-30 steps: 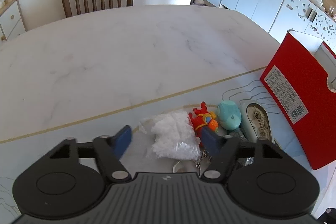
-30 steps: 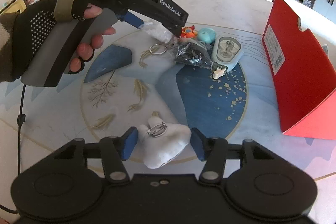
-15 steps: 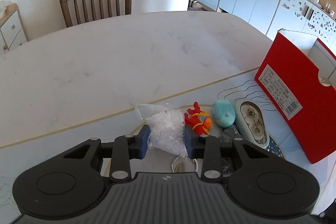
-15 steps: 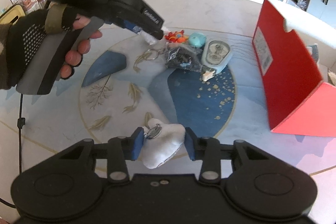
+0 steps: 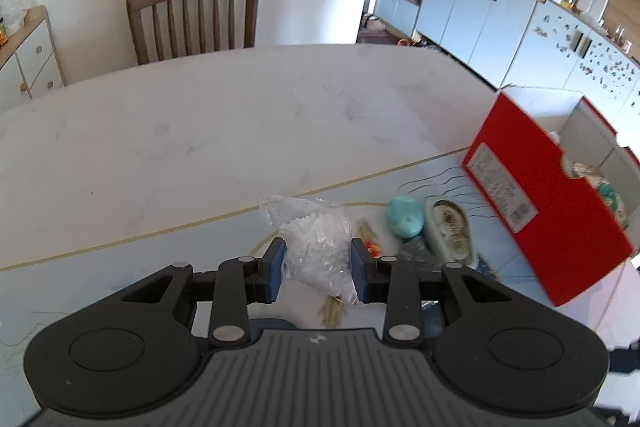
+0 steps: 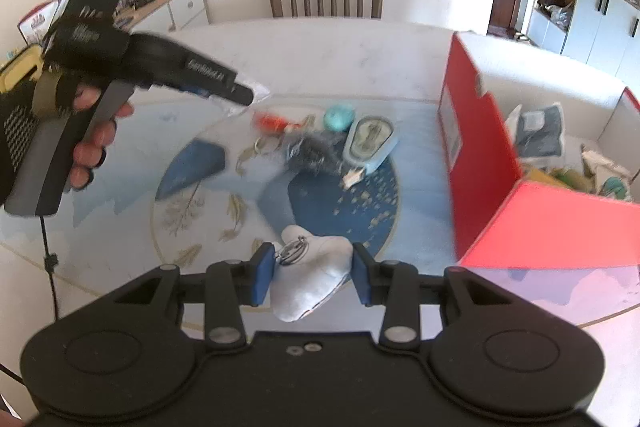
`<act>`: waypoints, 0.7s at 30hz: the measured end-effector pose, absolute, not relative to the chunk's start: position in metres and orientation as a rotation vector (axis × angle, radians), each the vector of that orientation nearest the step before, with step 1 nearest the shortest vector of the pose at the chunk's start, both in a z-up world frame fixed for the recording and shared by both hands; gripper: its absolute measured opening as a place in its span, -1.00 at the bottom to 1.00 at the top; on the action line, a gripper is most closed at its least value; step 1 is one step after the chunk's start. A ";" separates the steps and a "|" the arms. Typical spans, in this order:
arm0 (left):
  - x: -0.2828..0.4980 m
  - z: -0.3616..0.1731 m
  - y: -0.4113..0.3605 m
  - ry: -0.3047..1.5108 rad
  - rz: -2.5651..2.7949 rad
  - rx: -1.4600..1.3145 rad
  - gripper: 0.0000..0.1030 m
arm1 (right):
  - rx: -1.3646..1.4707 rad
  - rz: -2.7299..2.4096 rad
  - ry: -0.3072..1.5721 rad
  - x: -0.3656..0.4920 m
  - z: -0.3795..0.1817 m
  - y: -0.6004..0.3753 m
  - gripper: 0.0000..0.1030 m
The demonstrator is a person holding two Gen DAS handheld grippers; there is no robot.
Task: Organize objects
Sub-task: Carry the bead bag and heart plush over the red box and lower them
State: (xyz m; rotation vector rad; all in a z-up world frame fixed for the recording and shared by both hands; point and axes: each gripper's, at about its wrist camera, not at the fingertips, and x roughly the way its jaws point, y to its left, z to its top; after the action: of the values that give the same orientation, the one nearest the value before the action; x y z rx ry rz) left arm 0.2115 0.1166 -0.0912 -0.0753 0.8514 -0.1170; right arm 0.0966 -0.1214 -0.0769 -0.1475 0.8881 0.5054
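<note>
Between the blue pads of the left tool (image 5: 317, 269), a clear bag of white granules (image 5: 316, 247), being gripped on both sides and hanging lifted above the desk (image 5: 160, 131). Between the pads of the right tool (image 6: 312, 277), a pale grey plush (image 6: 314, 279) with a metal ring (image 6: 294, 251) on top, being clamped from left and right, the opening narrowed to the plush's width. Lying on the round blue-patterned mat (image 6: 340, 195) beyond, a loose cluster: a red-orange toy (image 6: 270, 121), a teal rounded item (image 6: 339, 117), a pale blue oval case (image 6: 370, 143), and a dark blurred bundle (image 6: 314, 155) just beside the case. Standing at the right edge of the mat, an open red box (image 6: 480, 155) with white inside, holding a dark packet (image 6: 538, 131) and some other small things too blurred to tell. Standing behind the far side of the desk, a wooden chair (image 5: 194, 17).
</note>
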 end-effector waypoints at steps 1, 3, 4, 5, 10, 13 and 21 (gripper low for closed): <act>0.209 -0.089 0.115 0.848 -0.123 -0.077 -0.35 | -0.146 0.504 0.882 0.097 -0.073 -0.124 -0.24; 0.204 -0.083 0.112 0.845 -0.134 -0.083 -0.35 | -0.142 0.500 0.871 0.098 -0.066 -0.130 -0.24; 0.202 -0.080 0.110 0.845 -0.142 -0.086 -0.35 | -0.140 0.499 0.865 0.098 -0.062 -0.134 -0.24; 0.199 -0.077 0.108 0.846 -0.149 -0.088 -0.35 | -0.138 0.500 0.857 0.099 -0.058 -0.137 -0.24; 0.190 -0.058 0.088 0.843 -0.203 -0.071 -0.35 | -0.125 0.488 0.827 0.104 -0.038 -0.157 -0.24; 0.190 -0.047 0.071 0.849 -0.237 -0.072 -0.35 | -0.112 0.476 0.812 0.109 -0.027 -0.172 -0.24; 0.195 -0.017 0.013 0.830 -0.353 -0.075 -0.35 | -0.093 0.426 0.769 0.131 -0.004 -0.214 -0.24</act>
State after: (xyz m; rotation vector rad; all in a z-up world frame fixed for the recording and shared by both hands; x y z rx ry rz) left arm 0.1948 0.0134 -0.0171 -0.0749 0.8296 -0.3534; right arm 0.1307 -0.2139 -0.0044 -0.0934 0.7694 0.4264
